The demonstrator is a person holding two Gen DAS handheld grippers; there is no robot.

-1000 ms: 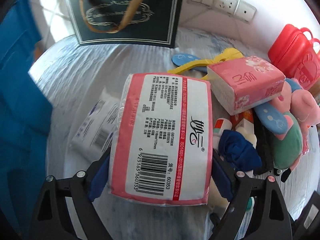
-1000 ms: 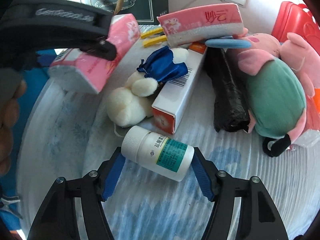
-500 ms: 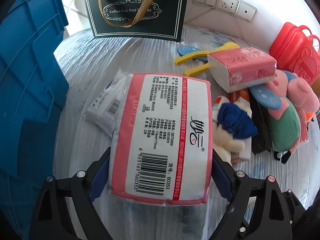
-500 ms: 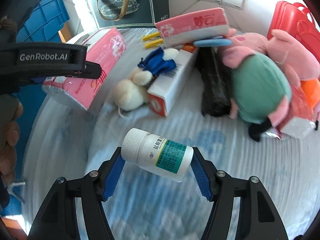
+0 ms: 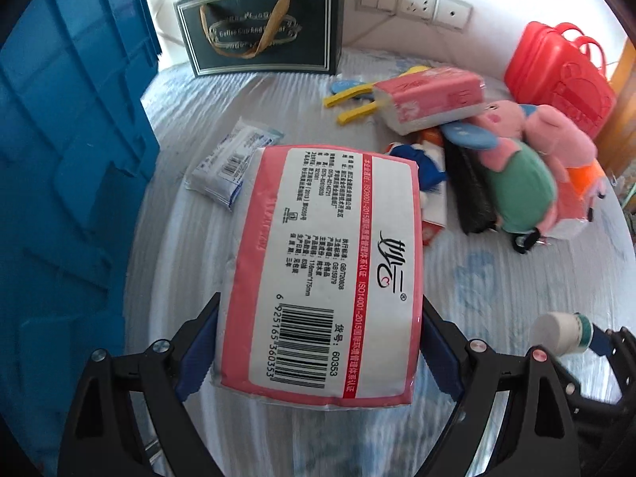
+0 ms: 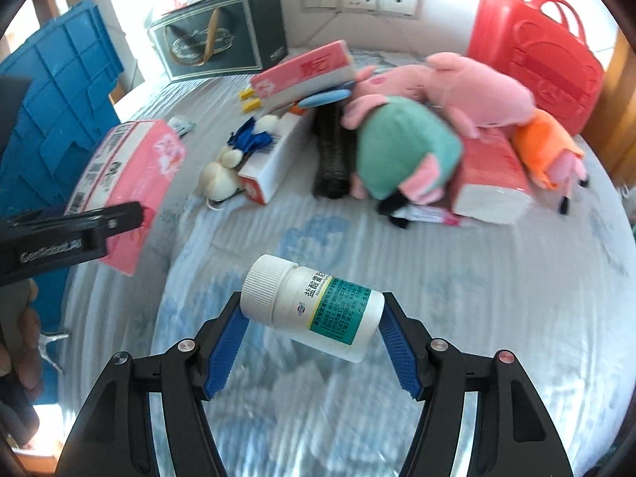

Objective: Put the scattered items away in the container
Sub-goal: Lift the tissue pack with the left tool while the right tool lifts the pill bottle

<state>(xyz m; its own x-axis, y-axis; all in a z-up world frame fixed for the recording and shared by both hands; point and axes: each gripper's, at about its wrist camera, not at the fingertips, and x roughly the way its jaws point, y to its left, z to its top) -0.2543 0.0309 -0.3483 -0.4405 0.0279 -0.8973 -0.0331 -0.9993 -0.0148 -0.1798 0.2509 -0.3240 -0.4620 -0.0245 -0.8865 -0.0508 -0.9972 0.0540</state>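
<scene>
My left gripper [image 5: 318,342] is shut on a pink tissue pack [image 5: 330,270], barcode side up, lifted above the table; the same pack [image 6: 131,183] shows at the left in the right wrist view. My right gripper [image 6: 312,334] is shut on a white pill bottle [image 6: 314,310] with a green label, lying crosswise between the blue pads; the bottle [image 5: 560,332] also shows at the lower right of the left wrist view. The blue crate [image 5: 67,167] stands at the left. Another pink tissue pack [image 5: 433,99], pig plush toys [image 6: 433,119] and a toothpaste box [image 6: 274,163] lie on the table.
A dark paper bag [image 5: 262,31] stands at the back against the wall, a red plastic case [image 6: 540,63] at the back right. A small wipes packet [image 5: 230,163], yellow clips [image 5: 353,103], a black roll [image 6: 332,155] and a small white plush [image 6: 218,179] lie among the pile.
Both grippers have lifted and pulled back from the pile with their loads, drifting toward the blue crate, which now fills more of the left edge. The grips are unchanged.
</scene>
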